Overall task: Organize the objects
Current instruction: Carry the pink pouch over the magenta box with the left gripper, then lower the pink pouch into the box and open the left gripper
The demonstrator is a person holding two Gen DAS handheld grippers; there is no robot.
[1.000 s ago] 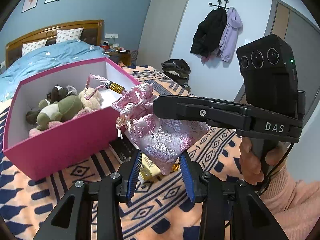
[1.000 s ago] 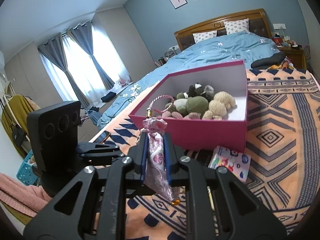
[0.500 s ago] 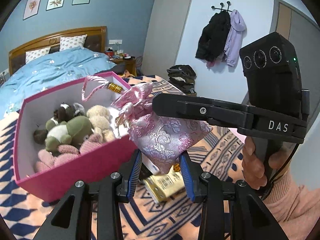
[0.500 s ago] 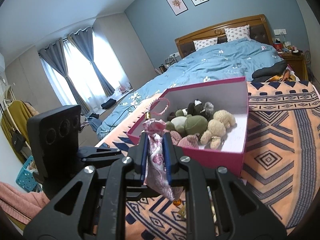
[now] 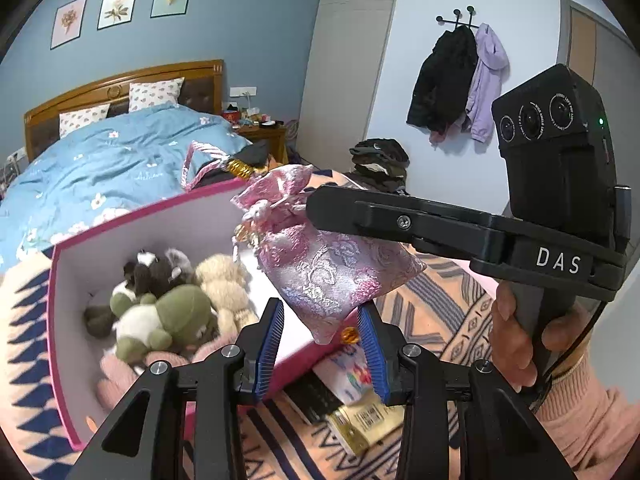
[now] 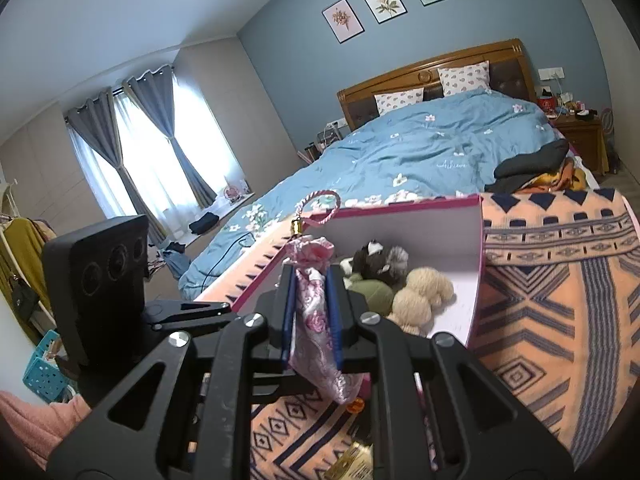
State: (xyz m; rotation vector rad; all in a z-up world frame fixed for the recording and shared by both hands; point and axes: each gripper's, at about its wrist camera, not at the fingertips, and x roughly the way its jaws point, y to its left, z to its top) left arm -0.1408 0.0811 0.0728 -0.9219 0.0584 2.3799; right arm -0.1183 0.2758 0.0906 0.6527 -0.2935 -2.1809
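My right gripper [image 6: 311,322] is shut on a pink brocade drawstring pouch [image 6: 314,320] and holds it in the air over the near edge of an open pink box [image 6: 478,264]. In the left wrist view the pouch [image 5: 332,268] hangs from the right gripper's fingers [image 5: 360,212] above the box wall [image 5: 60,320]. The box holds several plush toys [image 5: 168,312]. My left gripper [image 5: 320,344] is open and empty, just below the pouch's bottom corner.
The box sits on an orange and navy patterned blanket [image 6: 560,320]. A colourful packet [image 5: 348,376], a dark flat item and a yellow packet [image 5: 368,420] lie on the blanket by the box. A bed with a blue duvet [image 6: 420,152] lies behind.
The right gripper has carried the pouch up and toward the box, from beside its front wall to over its edge. The left gripper has followed below it, still open.
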